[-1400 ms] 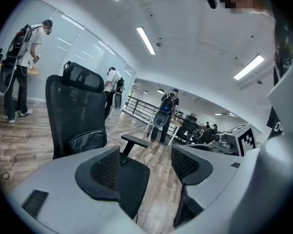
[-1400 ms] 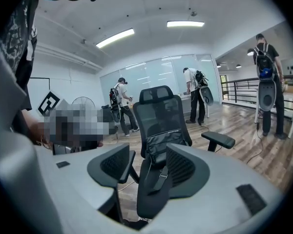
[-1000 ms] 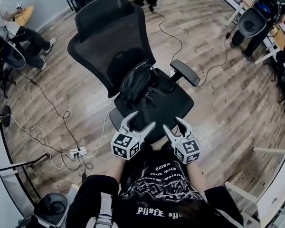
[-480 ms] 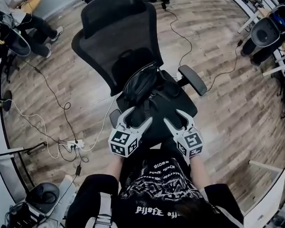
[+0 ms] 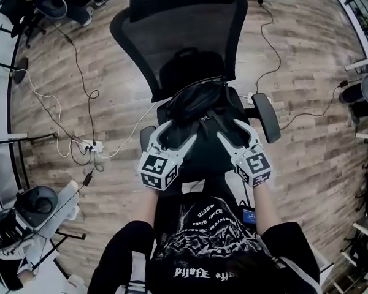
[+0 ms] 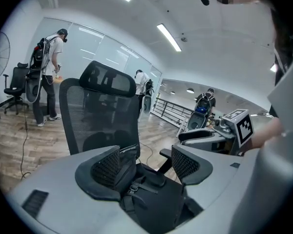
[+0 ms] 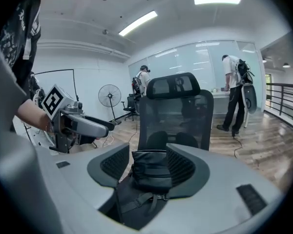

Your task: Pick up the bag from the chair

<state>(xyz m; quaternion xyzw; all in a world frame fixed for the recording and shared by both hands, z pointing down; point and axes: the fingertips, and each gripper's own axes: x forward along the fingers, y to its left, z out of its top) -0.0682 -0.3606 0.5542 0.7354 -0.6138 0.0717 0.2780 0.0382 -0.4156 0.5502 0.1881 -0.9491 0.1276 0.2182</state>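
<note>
The bag point(image 5: 199, 103) lies on the seat of the chair point(image 5: 184, 35), its top leaning against the foot of the mesh backrest. It is black on a black seat, so from the head view its outline is hard to follow, and where its lower edge ends cannot be made out. The head of the backrest is cut off by the upper border there, and the chair's base is hidden under the seat.

The left tongs point(image 5: 176, 136) are held over the front left of the seat with the jaws wide apart. In the left gripper view those tongs point(image 6: 146, 162) frame the bag point(image 6: 151, 199) and its strap and buckle, but their own body covers the near part of it. The right tongs point(image 5: 232, 132) are also spread open, over the front right of the seat. In the right gripper view the tongs point(image 7: 147, 162) show the bag point(image 7: 151, 169) standing between the two ribbed pads. Whether either pad touches it cannot be told.

The right armrest point(image 5: 265, 116) is plain to see. The left one point(image 5: 146, 137) is mostly covered by the left tongs. Cables point(image 5: 80, 103) trail across the wooden floor point(image 5: 306, 164) to a power strip point(image 5: 88, 144). The hands holding the tongs are hidden behind the marker cubes.
</note>
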